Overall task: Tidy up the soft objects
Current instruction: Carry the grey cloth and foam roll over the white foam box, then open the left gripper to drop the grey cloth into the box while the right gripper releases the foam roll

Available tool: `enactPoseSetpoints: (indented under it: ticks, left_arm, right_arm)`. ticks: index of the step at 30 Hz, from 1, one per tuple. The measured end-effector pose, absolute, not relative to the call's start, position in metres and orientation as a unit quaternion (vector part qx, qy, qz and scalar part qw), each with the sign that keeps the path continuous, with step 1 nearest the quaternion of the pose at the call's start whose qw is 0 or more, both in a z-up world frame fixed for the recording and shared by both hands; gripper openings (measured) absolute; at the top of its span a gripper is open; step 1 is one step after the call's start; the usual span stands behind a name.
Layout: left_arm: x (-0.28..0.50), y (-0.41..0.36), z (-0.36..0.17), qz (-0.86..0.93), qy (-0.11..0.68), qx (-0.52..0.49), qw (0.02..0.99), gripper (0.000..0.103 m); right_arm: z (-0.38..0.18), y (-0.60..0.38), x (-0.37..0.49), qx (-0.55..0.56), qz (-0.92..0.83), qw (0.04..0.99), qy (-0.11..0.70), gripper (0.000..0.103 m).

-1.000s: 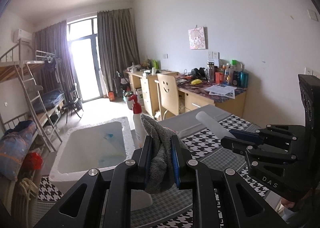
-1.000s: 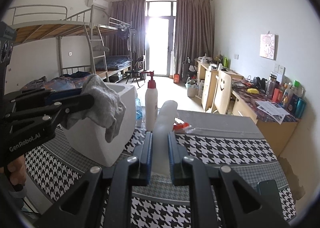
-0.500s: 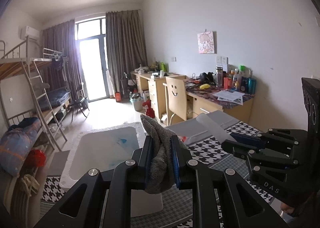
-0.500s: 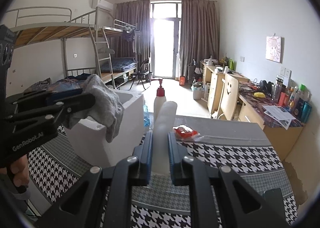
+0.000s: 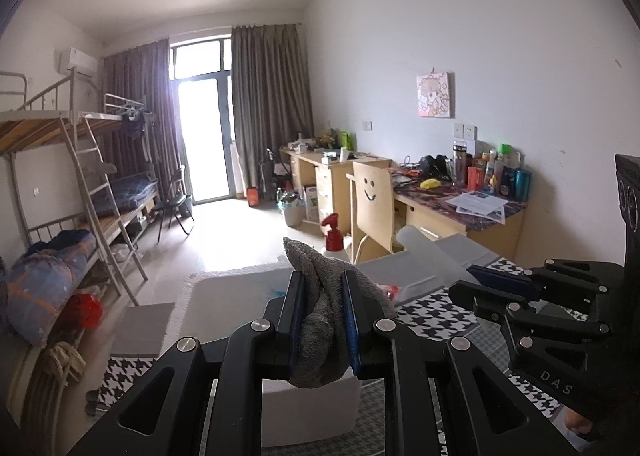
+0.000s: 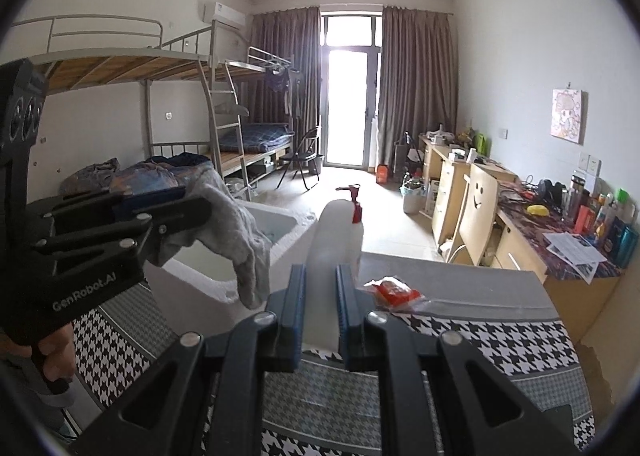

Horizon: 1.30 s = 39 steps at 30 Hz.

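Observation:
My left gripper (image 5: 321, 276) is shut on a grey cloth (image 5: 316, 320), which droops below the pads. In the right wrist view the same grey cloth (image 6: 240, 240) hangs from the left gripper (image 6: 192, 207) over the near rim of an open white foam box (image 6: 296, 232). My right gripper (image 6: 320, 276) is shut on a white, translucent soft tube (image 6: 328, 248) that sticks out forward past the fingers. The left wrist view shows the right gripper (image 5: 472, 276) at the right with the white tube (image 5: 424, 246), and the foam box (image 5: 208, 276) below the cloth.
A houndstooth cloth (image 6: 480, 344) covers the table. On it stand a spray bottle with a red head (image 6: 354, 207) and a red packet in clear wrap (image 6: 394, 290). A hand (image 6: 56, 352) grips the left tool. Beyond are a chair (image 6: 476, 207), desks and bunk beds (image 6: 224, 159).
Both grippers have risen and moved on over the table, each keeping its hold. The box, bottle and table sit lower in both views; the cloth still hangs at the box.

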State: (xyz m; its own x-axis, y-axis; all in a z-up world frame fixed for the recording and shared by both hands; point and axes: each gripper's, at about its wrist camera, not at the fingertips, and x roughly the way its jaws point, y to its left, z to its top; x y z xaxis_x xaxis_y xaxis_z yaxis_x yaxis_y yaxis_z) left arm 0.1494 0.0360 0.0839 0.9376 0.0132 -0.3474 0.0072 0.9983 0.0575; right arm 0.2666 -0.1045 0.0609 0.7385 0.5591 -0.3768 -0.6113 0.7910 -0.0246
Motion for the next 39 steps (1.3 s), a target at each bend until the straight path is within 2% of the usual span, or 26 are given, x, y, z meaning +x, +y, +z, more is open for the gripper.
enactPoseSetpoints:
  ticks: [24, 39]
  left_arm:
    - [0.16, 0.072, 0.091, 0.068, 0.173, 0.012, 0.982, 0.02]
    - [0.183, 0.092, 0.073, 0.074, 0.212, -0.008, 0.974, 0.02]
  right_arm:
    - [0.069, -0.071, 0.278, -0.088, 0.359, 0.911, 0.182, 0.017]
    - [0.065, -0.052, 0.295, -0.097, 0.371, 0.901, 0.204, 0.017]
